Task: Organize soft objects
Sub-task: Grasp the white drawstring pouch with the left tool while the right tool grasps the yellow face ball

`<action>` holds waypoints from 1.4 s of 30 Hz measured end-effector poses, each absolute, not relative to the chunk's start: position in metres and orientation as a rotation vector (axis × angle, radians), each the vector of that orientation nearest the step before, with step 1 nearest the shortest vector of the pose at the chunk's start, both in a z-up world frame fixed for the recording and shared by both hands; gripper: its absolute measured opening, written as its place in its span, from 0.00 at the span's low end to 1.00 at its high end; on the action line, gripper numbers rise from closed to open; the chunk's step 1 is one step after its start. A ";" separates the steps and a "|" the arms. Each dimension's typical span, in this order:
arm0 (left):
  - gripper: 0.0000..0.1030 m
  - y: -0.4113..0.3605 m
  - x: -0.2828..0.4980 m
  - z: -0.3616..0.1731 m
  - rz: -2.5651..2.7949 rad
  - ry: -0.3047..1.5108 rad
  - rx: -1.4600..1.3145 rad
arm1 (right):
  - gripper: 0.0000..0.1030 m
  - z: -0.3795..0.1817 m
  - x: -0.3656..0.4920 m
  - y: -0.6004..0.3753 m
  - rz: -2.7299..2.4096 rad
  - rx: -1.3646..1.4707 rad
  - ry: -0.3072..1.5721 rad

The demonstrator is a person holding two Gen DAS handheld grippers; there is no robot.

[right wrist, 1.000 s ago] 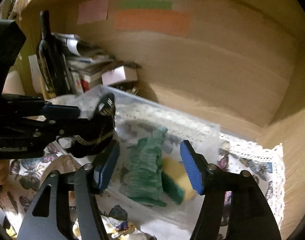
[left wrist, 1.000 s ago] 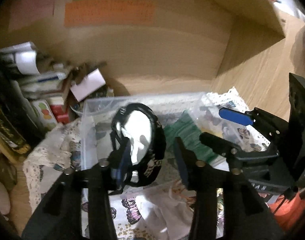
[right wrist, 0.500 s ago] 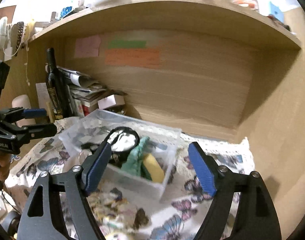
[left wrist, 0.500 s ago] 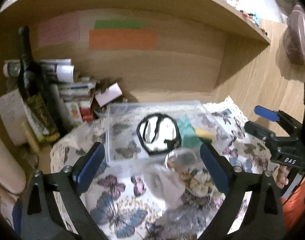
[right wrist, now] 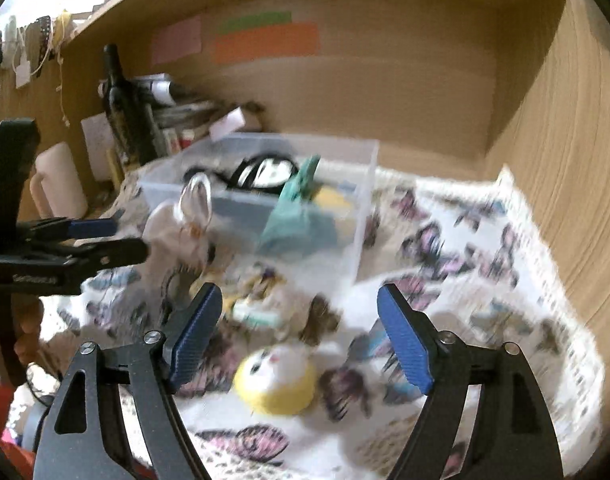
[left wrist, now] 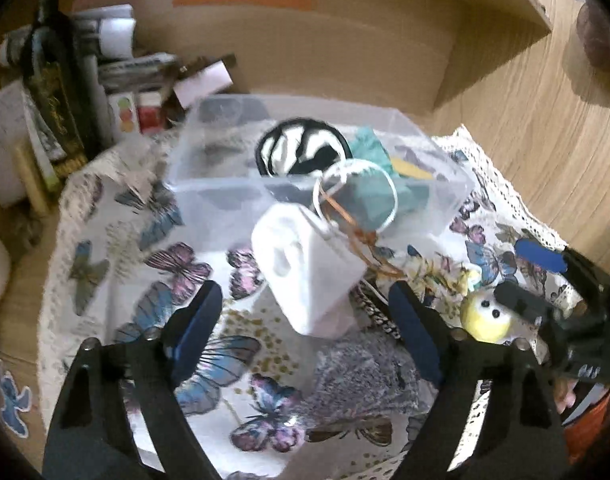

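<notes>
A clear plastic box [left wrist: 225, 196] [right wrist: 365, 200] on the butterfly cloth holds a black-and-white pouch [left wrist: 301, 152], a teal cloth [left wrist: 373, 192] [right wrist: 301, 212] and a yellow sponge [right wrist: 333, 198]. A white cloth bag [left wrist: 309, 272] [right wrist: 173, 232] with a ring handle lies just in front of the box. My left gripper [left wrist: 305, 332] is open and empty, low over the cloth with the bag between its fingers. My right gripper [right wrist: 301, 336] is open and empty above a yellow-and-white plush toy [right wrist: 281, 380] [left wrist: 485, 316]. A grey fuzzy item [left wrist: 365, 376] lies near the left gripper.
A dark bottle [right wrist: 121, 96], books and papers [left wrist: 117, 64] stand at the back left of the wooden alcove. A wooden side wall [right wrist: 565, 160] bounds the right. A floral item [right wrist: 265, 300] lies between the box and the plush toy.
The left gripper let go of the black-and-white pouch, which now lies in the box, pulled back, then dropped toward the white bag. The right gripper also withdrew and lowered over the plush toy.
</notes>
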State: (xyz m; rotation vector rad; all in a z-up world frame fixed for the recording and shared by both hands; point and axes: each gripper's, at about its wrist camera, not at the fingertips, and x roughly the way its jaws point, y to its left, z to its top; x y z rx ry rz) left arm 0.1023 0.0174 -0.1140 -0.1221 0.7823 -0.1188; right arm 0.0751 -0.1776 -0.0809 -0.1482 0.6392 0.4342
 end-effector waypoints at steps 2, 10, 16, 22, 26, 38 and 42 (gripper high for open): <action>0.77 0.015 0.107 -0.118 -0.110 0.792 -0.123 | 0.75 -0.089 0.072 -0.177 0.447 -0.136 0.664; 0.23 0.016 0.121 -0.134 -0.134 0.853 -0.140 | 0.40 -0.111 0.069 -0.183 0.484 -0.101 0.756; 0.09 0.021 0.105 -0.120 -0.129 0.787 -0.122 | 0.39 -0.103 0.068 -0.187 0.476 -0.096 0.731; 0.09 0.031 0.090 -0.091 -0.101 0.689 -0.122 | 0.39 -0.076 0.071 -0.191 0.459 -0.082 0.644; 0.09 0.038 0.085 -0.070 -0.082 0.625 -0.116 | 0.39 -0.060 0.079 -0.188 0.474 -0.051 0.600; 0.09 0.051 0.097 -0.033 -0.070 0.526 -0.114 | 0.39 -0.014 0.111 -0.157 0.547 -0.067 0.471; 0.09 0.053 0.114 -0.036 -0.068 0.541 -0.107 | 0.39 -0.014 0.128 -0.132 0.584 -0.097 0.492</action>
